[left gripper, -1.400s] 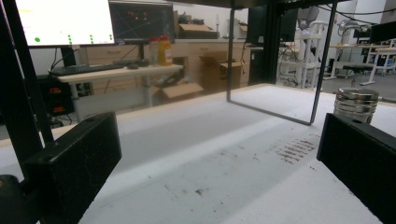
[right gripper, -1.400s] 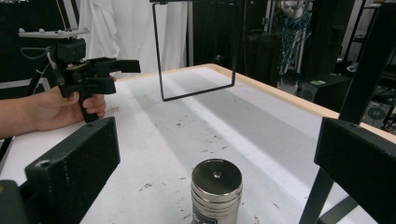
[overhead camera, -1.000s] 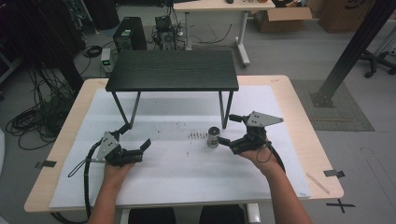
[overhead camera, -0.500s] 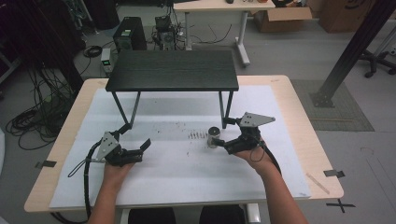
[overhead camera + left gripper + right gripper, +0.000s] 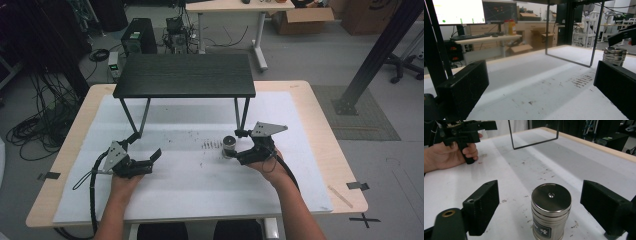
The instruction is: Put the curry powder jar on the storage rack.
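Grasp approach on a weighted metal cylinder. The right gripper (image 5: 239, 152) is bracketing the small steel cylinder (image 5: 229, 146), which is standing upright on the white mat (image 5: 200, 175) just in front of the right legs of the black shelf (image 5: 185, 75). In the right gripper view the cylinder (image 5: 551, 212) is sitting midway between the two black pads (image 5: 482, 206), with a clear gap on either side; the jaws have just been closing around it but are not yet pressing on it, so the tongs are reading as open with the cylinder between them. This is suggesting that the grasp is being completed and that lifting is not yet possible. Compared with the earlier high views, the right gripper is now lying lower and closer over the cylinder, where it was hovering beside it with jaws spread wider; the cylinder itself is standing at the same spot. The left gripper (image 5: 135, 164) is resting on the mat at the left, well apart, jaws wide and empty (image 5: 536, 100), unmoved from the earlier views
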The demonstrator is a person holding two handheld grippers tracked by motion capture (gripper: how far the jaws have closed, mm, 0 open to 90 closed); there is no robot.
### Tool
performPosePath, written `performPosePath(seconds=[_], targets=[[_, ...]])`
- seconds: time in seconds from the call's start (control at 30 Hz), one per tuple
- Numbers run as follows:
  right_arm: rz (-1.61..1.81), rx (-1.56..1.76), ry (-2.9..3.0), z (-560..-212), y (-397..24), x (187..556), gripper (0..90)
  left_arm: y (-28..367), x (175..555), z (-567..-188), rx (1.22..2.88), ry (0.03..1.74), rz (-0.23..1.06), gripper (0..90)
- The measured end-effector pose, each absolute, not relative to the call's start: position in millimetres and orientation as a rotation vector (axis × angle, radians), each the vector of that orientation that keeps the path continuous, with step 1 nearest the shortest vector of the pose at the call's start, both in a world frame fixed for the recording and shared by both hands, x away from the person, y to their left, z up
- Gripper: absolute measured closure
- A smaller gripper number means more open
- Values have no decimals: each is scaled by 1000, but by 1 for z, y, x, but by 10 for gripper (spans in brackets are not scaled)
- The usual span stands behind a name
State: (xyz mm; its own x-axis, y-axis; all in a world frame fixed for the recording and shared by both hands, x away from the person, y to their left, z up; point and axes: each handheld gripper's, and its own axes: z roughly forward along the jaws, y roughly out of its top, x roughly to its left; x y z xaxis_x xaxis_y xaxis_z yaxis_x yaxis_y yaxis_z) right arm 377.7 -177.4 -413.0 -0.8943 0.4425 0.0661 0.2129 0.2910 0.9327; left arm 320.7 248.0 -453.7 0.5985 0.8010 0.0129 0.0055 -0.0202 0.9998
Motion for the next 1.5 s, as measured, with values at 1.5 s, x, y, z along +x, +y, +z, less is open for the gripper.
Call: performPosePath(seconds=[1.5], targets=[[1510, 725, 2415, -426, -169, 387, 469, 248, 321, -454, 1466, 725, 729, 2]])
